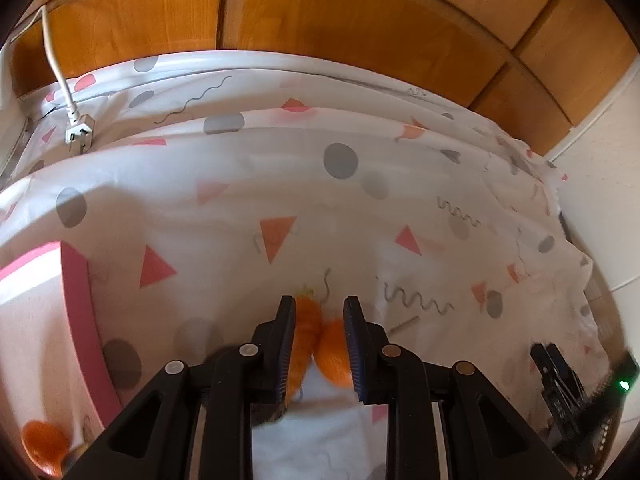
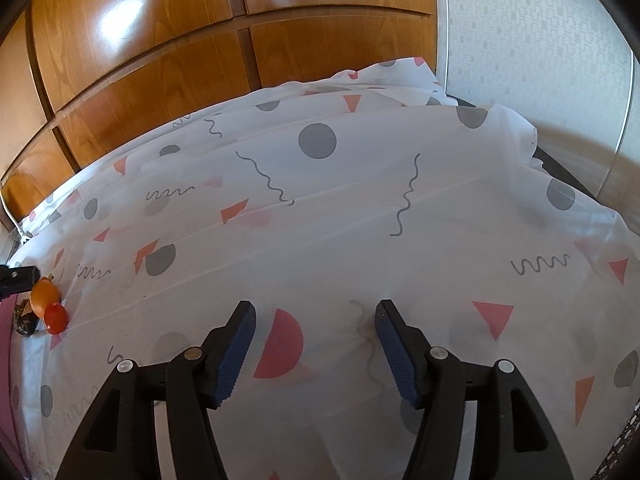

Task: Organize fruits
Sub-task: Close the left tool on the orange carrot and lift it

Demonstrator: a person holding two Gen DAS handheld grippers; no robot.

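Note:
In the left wrist view my left gripper [image 1: 318,310] has its jaws a little apart with two orange fruits [image 1: 320,344] between them, blurred; I cannot tell if they are gripped. Another orange fruit [image 1: 42,446] lies at the lower left by a pink tray's rim [image 1: 78,304]. In the right wrist view my right gripper [image 2: 314,312] is open and empty above the patterned cloth [image 2: 340,220]. Far left there, an orange fruit [image 2: 43,294], a red tomato-like fruit [image 2: 56,319] and a dark item [image 2: 25,322] lie by the left gripper's tip [image 2: 18,276].
A white cloth with grey dots and pink triangles covers the table. Wooden cabinet doors [image 1: 320,32] stand behind. A white power plug [image 1: 78,134] and cord lie at the back left. The right gripper's body [image 1: 560,392] shows at the lower right of the left wrist view.

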